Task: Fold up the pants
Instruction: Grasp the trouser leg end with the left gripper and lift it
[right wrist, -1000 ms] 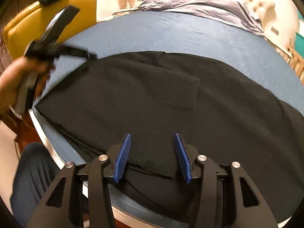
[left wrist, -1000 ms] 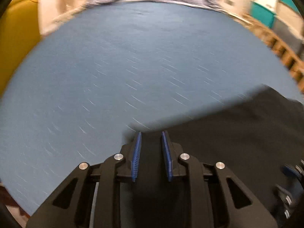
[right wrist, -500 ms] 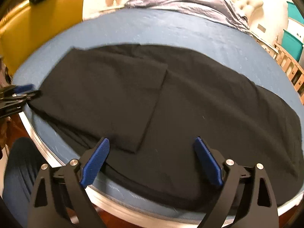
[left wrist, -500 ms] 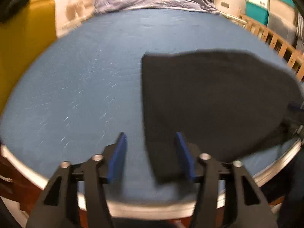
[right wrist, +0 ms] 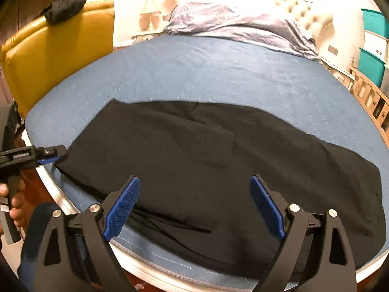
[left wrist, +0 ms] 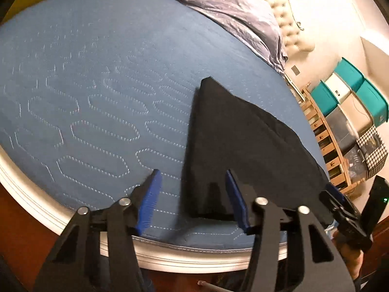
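Observation:
Black pants lie flat across the near part of a blue quilted bed, folded over so a layer edge runs down the middle. In the left wrist view the pants lie to the right. My left gripper is open and empty above the pants' left edge; it also shows at the left of the right wrist view. My right gripper is wide open and empty above the near edge of the pants; it shows at the right of the left wrist view.
A yellow armchair with a dark cloth on top stands left of the bed. A crumpled lilac duvet lies at the tufted headboard. Wooden shelves and teal bins stand on the right. The bed's white rim runs near me.
Both grippers have opened and let go of the pants, which now lie folded on the bed. Both have drawn back toward the near edge.

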